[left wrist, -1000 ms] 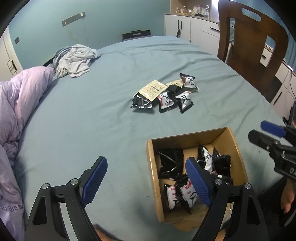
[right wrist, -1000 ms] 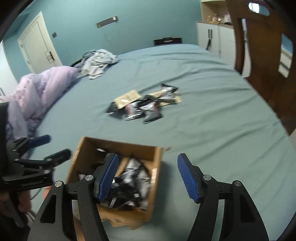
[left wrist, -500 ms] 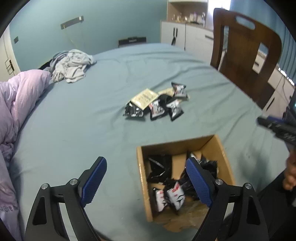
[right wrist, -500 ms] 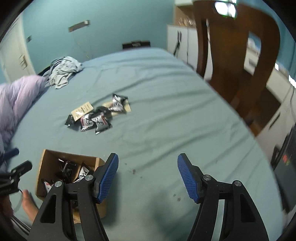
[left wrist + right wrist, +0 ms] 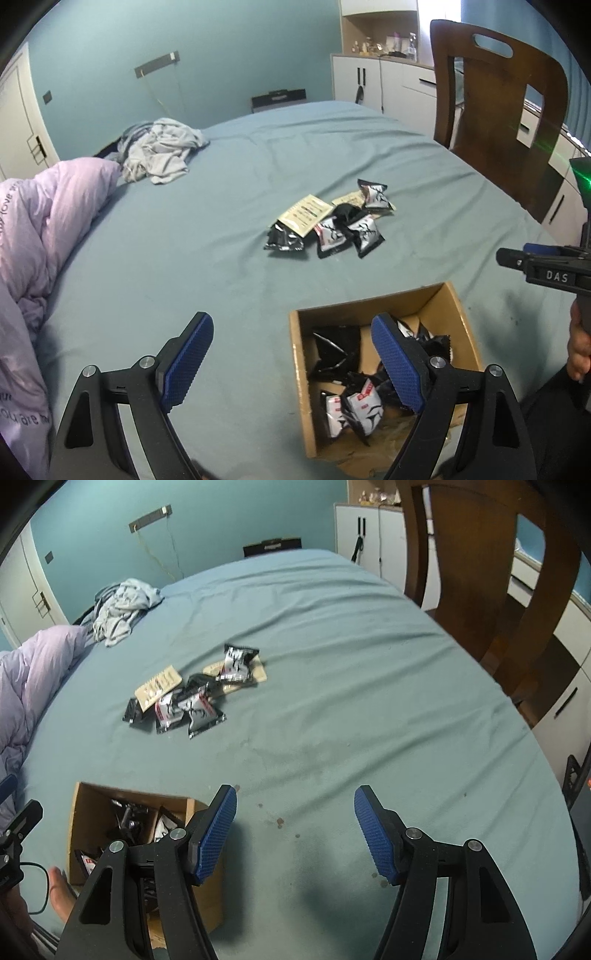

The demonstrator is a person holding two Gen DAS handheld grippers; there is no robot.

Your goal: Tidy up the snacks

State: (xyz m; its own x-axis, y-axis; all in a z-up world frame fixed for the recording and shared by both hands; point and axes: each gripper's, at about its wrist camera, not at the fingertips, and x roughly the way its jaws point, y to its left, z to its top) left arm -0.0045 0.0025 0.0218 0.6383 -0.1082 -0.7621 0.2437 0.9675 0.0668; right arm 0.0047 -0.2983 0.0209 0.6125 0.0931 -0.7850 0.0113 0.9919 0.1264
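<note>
Lying flat, snack packets [image 5: 327, 225] variously angled

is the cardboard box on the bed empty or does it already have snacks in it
Partly filled. The open-topped cardboard box holds several black-and-white snack packets, with bare cardboard floor showing between them. More packets lie outside on the bed.

Left black two-finger gripper with blue ribbed pads [image 5: 291, 363] hangs with jaws spread wide, gripping nothing. Right black gripper with blue pads [image 5: 295, 832] likewise gapes wide, holding nothing.
</note>
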